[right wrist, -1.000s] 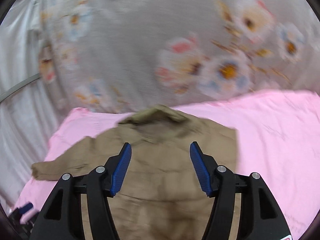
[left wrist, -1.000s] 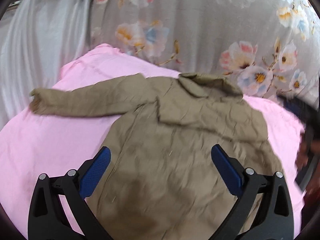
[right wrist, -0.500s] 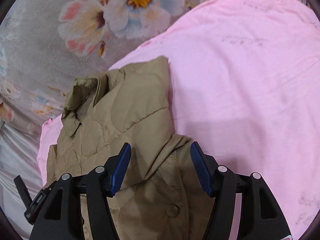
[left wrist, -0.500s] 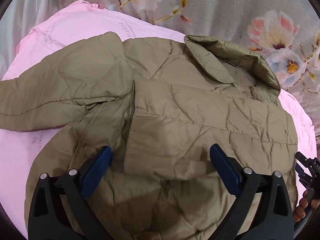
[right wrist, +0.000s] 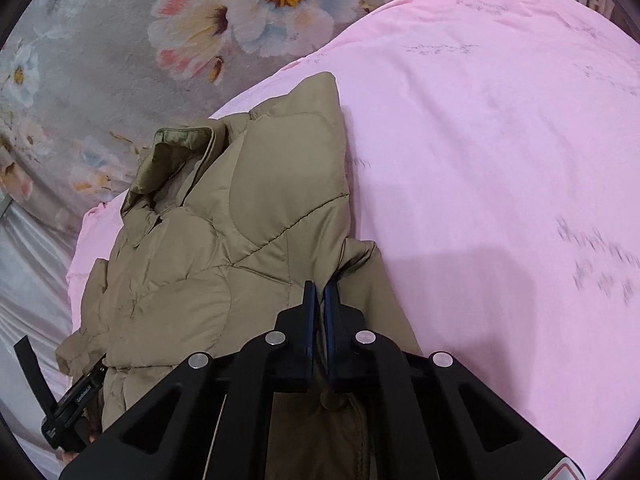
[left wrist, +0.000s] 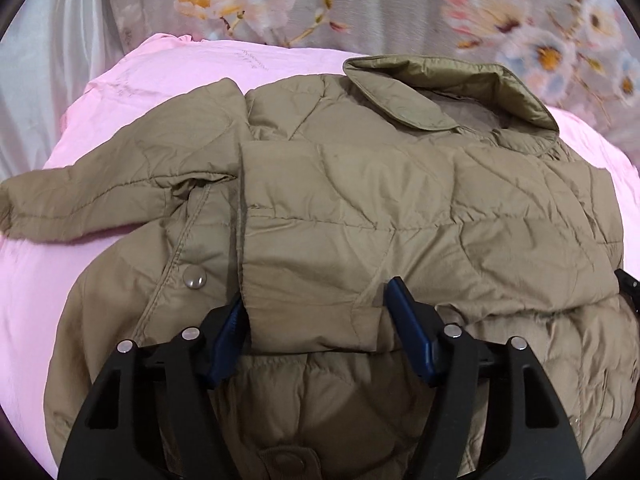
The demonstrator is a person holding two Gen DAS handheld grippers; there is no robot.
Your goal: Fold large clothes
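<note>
1. One olive quilted jacket [left wrist: 400, 208] spread on one pink sheet [left wrist: 36, 280], collar [left wrist: 440, 92] toward the floral grey fabric [left wrist: 380, 4] behind; one sleeve [left wrist: 100, 200] stretched out to the left, the other sleeve folded across the chest; one metal snap button [left wrist: 194, 280] showing near the front edge.
2. Two hand-held grippers counted — left hand-held gripper [left wrist: 316, 320] with blue pads parted around the cuff end of the folded sleeve, pads beside the cloth but not pinching it, so released; right hand-held gripper [right wrist: 320, 312] clenched, pads nearly together with a fold of the jacket [right wrist: 240, 220] at its right side caught between them.
3. Lower hem of the jacket cut off behind both black gripper frames; part of the left hand-held gripper [right wrist: 68, 408] seen at the lower left edge of the right wrist view, only partly in frame; pale draped cloth [left wrist: 52, 40] at the far left, hard to make out.
4. Faint grey writing on the pink sheet [right wrist: 500, 160] — too blurred to read; small white lettering on the left tool's body in the right wrist view, also unreadable.
</note>
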